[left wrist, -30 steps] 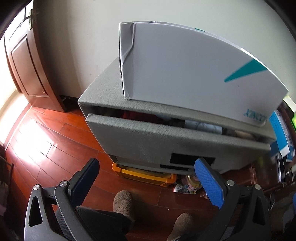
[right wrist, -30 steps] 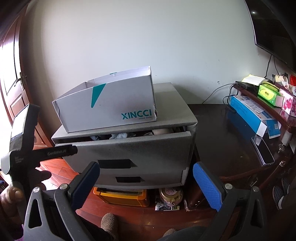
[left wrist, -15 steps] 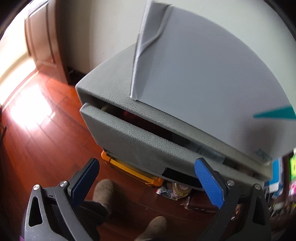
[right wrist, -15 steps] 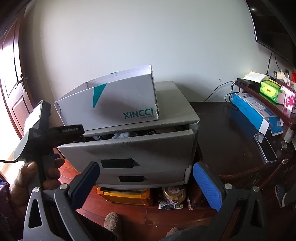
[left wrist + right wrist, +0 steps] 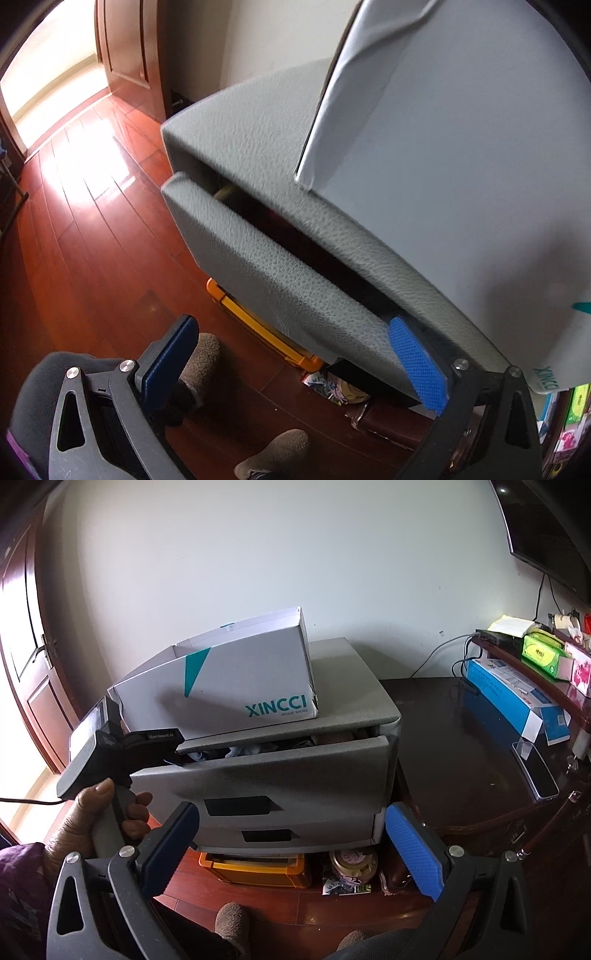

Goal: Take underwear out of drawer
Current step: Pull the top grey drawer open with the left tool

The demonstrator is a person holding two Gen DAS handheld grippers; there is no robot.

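The underwear (image 5: 258, 747) is still in the top drawer (image 5: 280, 775), which is pulled out only a crack; from the right wrist view it shows as a jumble of blue-grey and dark cloth in the gap under the cabinet top (image 5: 354, 705), w/ a white shoebox (image 5: 221, 694) sitting on that top. Left gripper (image 5: 295, 365) has just been opening its jaws, now spread wide w/ nothing between them, 1 blue pad (image 5: 417, 365) close to the drawer's upper edge (touching or not, can't tell). Right gripper (image 5: 291, 849) hangs back, also spread wide and empty. Cloth looks light, soft, floppy, not fragile and not slippery; it'll likely bunch and drag neighbours along. Best bet, I'd judge: pinch a raised fold near the top of the pile, not a flat patch. Gap looks too narrow for wide jaws, so the drawer prob. needs pulling out more 1st.
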